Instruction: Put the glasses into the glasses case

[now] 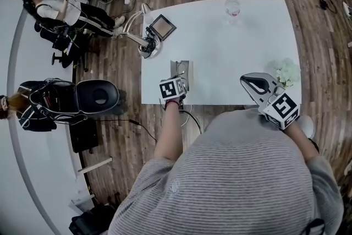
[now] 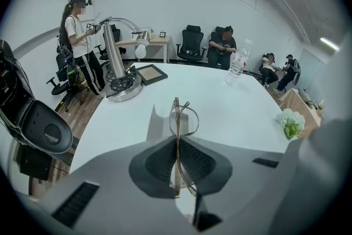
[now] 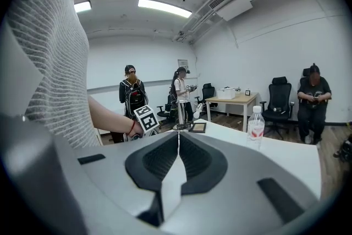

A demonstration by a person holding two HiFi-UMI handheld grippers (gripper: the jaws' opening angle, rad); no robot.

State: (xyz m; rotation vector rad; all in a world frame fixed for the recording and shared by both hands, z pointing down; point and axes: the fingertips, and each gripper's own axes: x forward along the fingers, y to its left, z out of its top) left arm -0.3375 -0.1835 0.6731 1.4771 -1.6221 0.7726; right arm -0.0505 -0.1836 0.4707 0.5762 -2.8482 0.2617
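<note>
Thin metal-framed glasses [image 2: 179, 117] stand edge-on between the pads of my left gripper [image 2: 177, 139], which is shut on them. Just beyond and below them lies the open pale grey glasses case [image 2: 156, 124] on the white table [image 2: 231, 113]. In the head view the left gripper [image 1: 178, 76] points steeply down over the case [image 1: 183, 66] near the table's front edge. My right gripper [image 1: 246, 80] hovers at the table's front right, its jaws shut with nothing between them [image 3: 177, 139].
A water bottle [image 1: 232, 7] stands at the far side of the table. White flowers [image 1: 287, 71] sit at the right edge. A desk lamp base [image 1: 148, 48] and a dark framed square [image 1: 162, 26] occupy the left corner. A black chair [image 1: 97, 97] stands left of the table.
</note>
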